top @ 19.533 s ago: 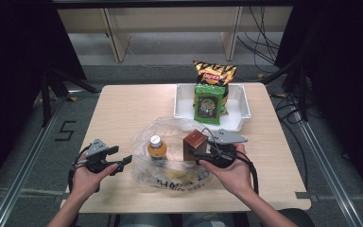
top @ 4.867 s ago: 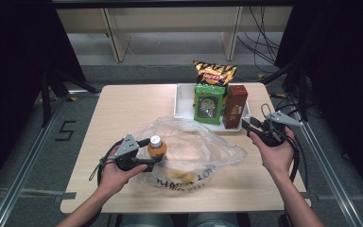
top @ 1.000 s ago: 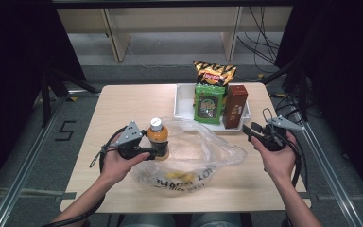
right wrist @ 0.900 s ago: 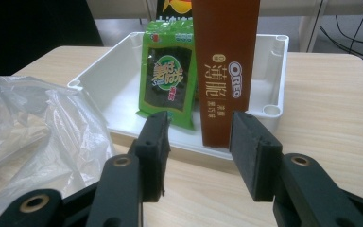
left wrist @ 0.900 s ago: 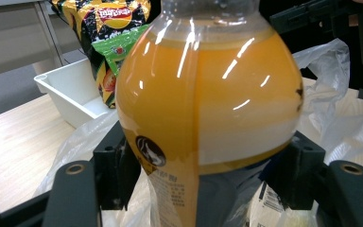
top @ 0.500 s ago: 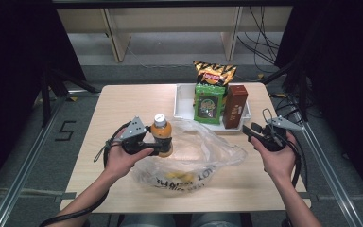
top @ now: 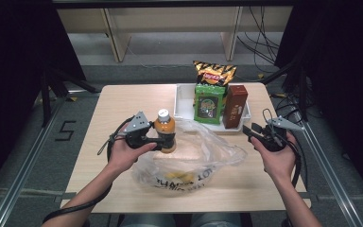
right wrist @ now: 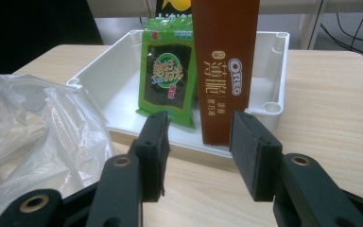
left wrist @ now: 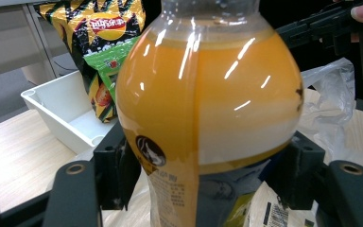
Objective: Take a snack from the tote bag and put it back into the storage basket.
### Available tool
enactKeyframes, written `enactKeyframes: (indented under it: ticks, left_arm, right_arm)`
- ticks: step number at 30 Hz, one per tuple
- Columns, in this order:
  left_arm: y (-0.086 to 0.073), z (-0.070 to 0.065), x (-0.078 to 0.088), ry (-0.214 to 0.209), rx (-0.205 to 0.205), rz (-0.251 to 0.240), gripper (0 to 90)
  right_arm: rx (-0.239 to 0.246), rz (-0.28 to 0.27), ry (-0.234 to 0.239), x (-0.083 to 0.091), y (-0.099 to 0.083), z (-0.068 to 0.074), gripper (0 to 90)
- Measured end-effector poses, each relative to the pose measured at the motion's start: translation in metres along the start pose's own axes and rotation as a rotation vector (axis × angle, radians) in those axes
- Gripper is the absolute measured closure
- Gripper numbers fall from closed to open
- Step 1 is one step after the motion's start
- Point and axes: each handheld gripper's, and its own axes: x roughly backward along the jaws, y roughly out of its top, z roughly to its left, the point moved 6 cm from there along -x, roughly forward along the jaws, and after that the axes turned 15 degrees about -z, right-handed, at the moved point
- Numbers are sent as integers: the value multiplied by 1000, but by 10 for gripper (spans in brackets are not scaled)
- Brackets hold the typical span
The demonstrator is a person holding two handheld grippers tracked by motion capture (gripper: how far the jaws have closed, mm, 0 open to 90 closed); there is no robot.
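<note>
We see the left claw [top: 163,140] clamped on an upright orange-juice bottle [top: 165,132], seemingly lifted off the counter [top: 123,101], right claw [top: 250,130] empty, agape at three o'clock.

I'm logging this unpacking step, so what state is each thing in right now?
Orange drink bottle: upright, capped, clamped in the left gripper.
Right gripper: open, holding nothing.
Plastic bag: crumpled on the table, something yellow inside.
White bin: holds chip bag, green packet and brown Oreo box, all upright.
</note>
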Motion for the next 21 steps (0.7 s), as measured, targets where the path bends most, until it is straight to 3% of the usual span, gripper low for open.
enactKeyframes:
  ticks: [2, 4, 13, 21]
  left_arm:
    - [0, 1, -2, -2, 2, -2, 343]
    - [1, 1, -3, -3, -1, -3, 343]
    - [6, 6, -10, -4, -1, -18, 343]
    - [11, 12, -14, 3, -2, -27, 343]
  right_arm:
    - [-22, 11, -11, 1, -1, 1, 582]
    - [13, 2, -7, 0, 0, -1, 582]
    - [-15, 3, -6, -1, -1, 1, 582]
    - [-6, 3, -6, -1, -1, 1, 582]
